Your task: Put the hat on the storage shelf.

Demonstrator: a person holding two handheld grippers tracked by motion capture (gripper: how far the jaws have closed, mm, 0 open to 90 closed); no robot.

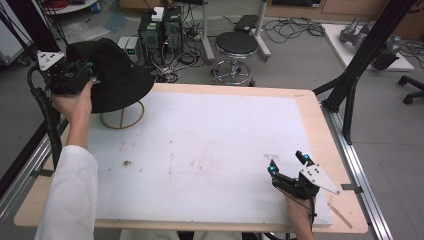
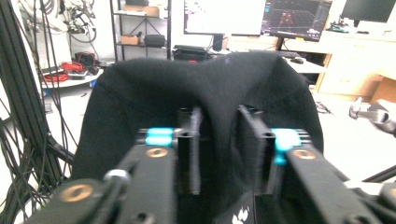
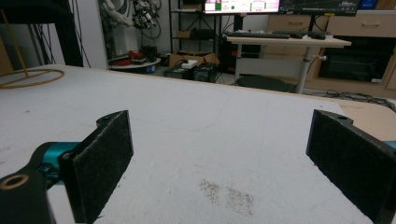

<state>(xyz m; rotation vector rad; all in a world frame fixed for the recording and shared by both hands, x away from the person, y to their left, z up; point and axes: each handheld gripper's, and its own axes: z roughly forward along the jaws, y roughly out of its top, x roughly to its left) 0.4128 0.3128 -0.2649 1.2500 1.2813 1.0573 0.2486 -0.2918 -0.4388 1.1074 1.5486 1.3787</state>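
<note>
Far left corner of the table: black hat (image 1: 112, 75) sits over a wooden ring stand (image 1: 122, 118), brim drooping past the ring on the near side. Left gripper (image 1: 90, 72) is up at the hat's left flank, held in a hand (image 1: 75, 105) with a white sleeve (image 1: 70, 195) running back to the near edge. From the left gripper view, the two jaws stand close together with a fold of the hat's black cloth (image 2: 219, 135) pinched between them; the crown (image 2: 205, 84) bulges above and to both sides. Grip looks firm, jaws nearly closed on the fabric.

Near right of the table: right gripper (image 1: 287, 164) rests low over the white mat (image 1: 200, 150), pointing away towards the far side. In the right gripper view its jaws stand spread wide, nothing between them, just bare mat with a small dark smudge (image 3: 229, 193). The ring stand (image 3: 30, 77) shows at far left there.

The two grippers are well apart, at opposite corners.
</note>
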